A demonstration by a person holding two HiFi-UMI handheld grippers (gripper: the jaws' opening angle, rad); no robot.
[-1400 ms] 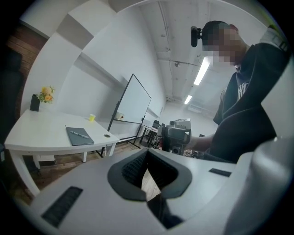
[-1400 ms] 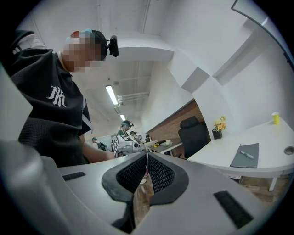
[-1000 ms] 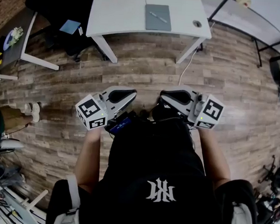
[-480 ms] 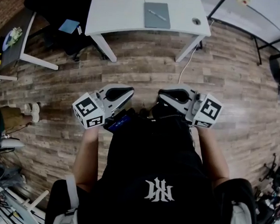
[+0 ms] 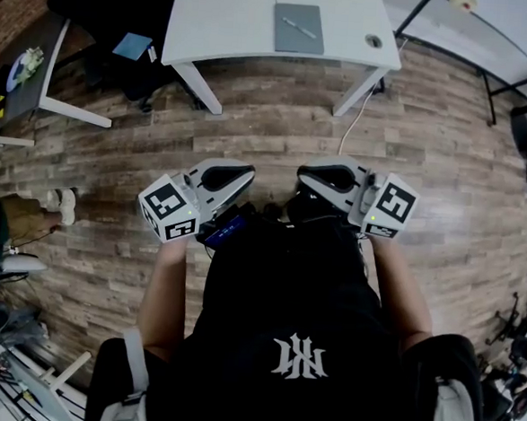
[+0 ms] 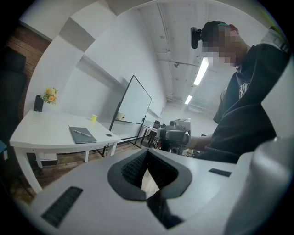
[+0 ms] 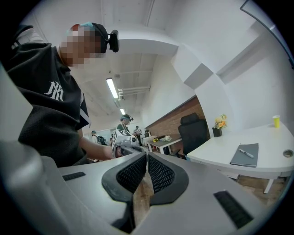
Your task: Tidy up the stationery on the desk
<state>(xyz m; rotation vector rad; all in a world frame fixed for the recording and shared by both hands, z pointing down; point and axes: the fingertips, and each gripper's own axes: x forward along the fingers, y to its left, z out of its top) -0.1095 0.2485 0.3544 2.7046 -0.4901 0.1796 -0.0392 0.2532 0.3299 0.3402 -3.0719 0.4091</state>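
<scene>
A grey notebook [image 5: 296, 36] with a pen [image 5: 301, 27] lying on it rests on the white desk [image 5: 232, 23] at the top of the head view, well away from me. The left gripper view also shows the notebook [image 6: 82, 136], and so does the right gripper view [image 7: 243, 156]. I hold both grippers close to my body above the wooden floor, tips facing each other. My left gripper [image 5: 246, 175] is shut with nothing in it, its jaws [image 6: 147, 153] meeting. My right gripper [image 5: 304, 179] is shut and empty too, its pads closed together [image 7: 147, 158].
A black office chair [image 5: 107, 5] stands left of the desk, by a second desk [image 5: 30, 72]. A cable [image 5: 351, 121] hangs from the desk's right leg. A flower pot [image 6: 49, 95] and a yellow cup [image 6: 93, 118] stand on the desk. A whiteboard [image 6: 133, 103] is behind it.
</scene>
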